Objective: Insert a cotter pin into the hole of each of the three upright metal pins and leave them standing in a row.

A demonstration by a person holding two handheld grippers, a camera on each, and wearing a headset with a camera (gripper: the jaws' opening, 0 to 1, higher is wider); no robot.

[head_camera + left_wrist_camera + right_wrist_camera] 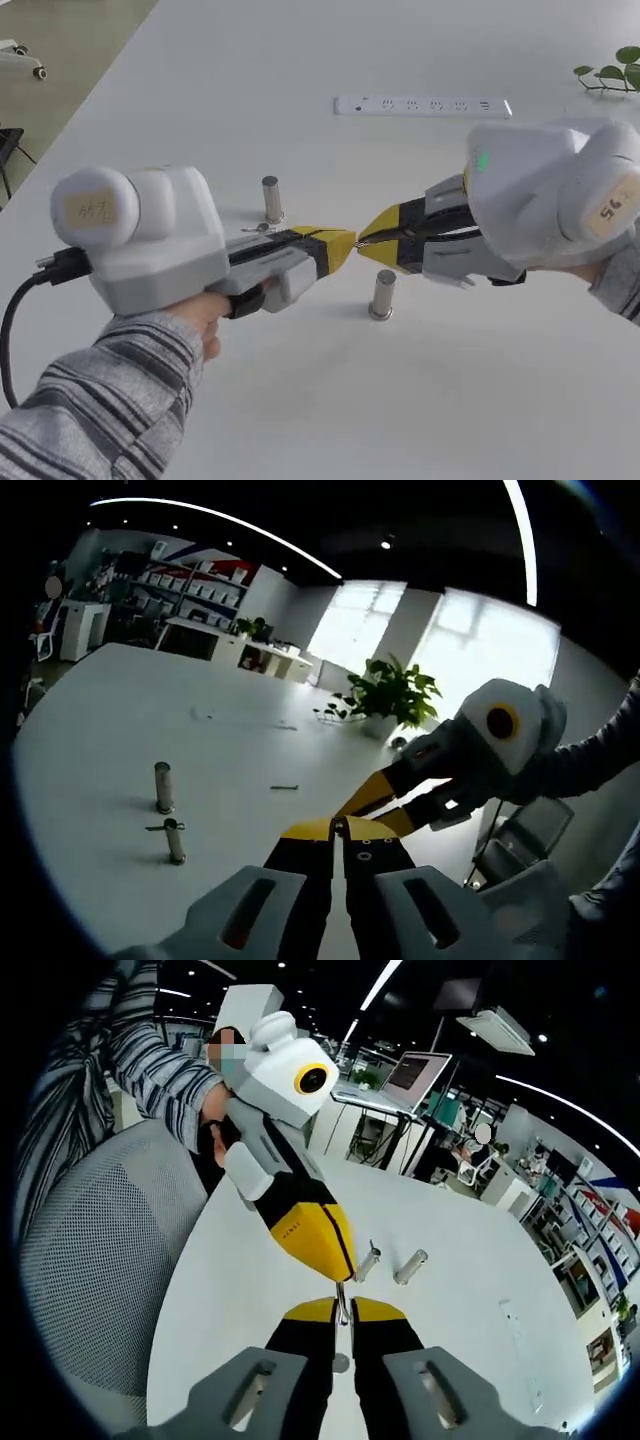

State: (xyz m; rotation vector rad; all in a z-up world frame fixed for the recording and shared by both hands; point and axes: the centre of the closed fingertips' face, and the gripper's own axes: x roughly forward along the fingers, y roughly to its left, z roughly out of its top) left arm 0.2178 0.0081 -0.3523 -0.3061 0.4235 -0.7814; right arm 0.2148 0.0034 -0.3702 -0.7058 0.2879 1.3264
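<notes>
Left hand-held gripper (344,246), right hand-held gripper (367,238), both clamped; metal pin (382,294) beneath (power strip (422,105) beyond)

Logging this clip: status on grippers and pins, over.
Left gripper and right gripper tip to tip, both shut on one cotter pin. One metal pin fitted, two bare pins standing. Power strip far back.

From my headset I look down, close over the counter (300,400). My left claw's (348,241) camera faces my right claw (364,240); the right one looks back. All share the meeting tips and upright pins (272,198).
</notes>
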